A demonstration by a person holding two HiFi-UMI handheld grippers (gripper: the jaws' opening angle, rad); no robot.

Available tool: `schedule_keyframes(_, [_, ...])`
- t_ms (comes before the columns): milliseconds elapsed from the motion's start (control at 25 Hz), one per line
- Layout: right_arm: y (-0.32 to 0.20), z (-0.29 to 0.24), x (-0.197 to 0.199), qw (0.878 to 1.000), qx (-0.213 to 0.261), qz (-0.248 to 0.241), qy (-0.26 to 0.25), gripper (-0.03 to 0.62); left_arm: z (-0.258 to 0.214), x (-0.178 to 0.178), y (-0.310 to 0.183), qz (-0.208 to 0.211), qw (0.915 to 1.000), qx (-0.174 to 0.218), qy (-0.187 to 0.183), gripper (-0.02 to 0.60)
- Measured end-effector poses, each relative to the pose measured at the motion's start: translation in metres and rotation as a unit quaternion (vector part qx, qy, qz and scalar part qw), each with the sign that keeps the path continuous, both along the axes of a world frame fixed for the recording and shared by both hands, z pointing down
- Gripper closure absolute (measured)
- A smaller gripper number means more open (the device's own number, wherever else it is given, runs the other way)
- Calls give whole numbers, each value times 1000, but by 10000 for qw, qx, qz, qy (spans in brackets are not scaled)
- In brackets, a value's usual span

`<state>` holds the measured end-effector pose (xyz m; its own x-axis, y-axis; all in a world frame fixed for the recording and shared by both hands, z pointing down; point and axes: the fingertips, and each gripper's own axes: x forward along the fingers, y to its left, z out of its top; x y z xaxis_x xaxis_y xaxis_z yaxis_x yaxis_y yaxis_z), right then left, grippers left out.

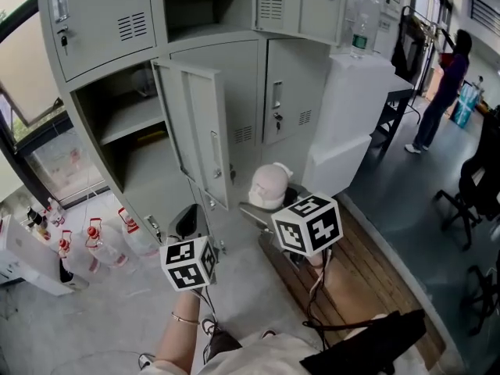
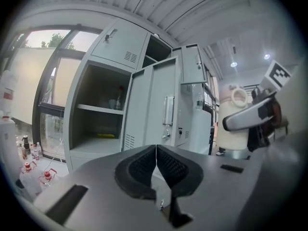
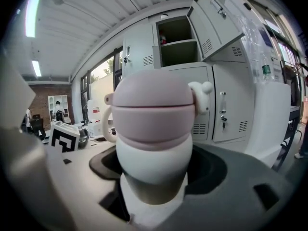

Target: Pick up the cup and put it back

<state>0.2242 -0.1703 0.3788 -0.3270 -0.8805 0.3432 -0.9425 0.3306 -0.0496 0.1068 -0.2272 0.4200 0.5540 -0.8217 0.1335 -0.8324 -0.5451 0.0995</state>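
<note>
Clamped upright in the right gripper [image 3: 153,189] before the open lockers [image 1: 101,22], the pink-lidded cup [image 3: 154,124] is best kept level until set back, the left gripper [image 2: 156,165] being closed and empty.

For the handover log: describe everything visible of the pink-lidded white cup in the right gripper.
The white, plastic-looking cup with a pale pink domed lid stands upright, its lower body clamped between the black padded jaws of the right gripper. A white loop handle juts from one side, a small knobbed tab from the other. The lid is shut. It hangs in the air before the grey metal lockers, touching only the jaws.
</note>
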Motion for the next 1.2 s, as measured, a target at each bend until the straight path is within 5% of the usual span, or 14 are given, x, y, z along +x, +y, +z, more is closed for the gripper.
schedule_keyframes(520, [-59, -60, 78, 9980, 483, 388, -114, 250, -69, -2, -53, -307, 9981, 533, 14, 572])
schedule_keyframes(1200, [-167, -145, 94, 9952, 851, 404, 257, 250, -155, -10, -164, -484, 9931, 1058, -138, 572])
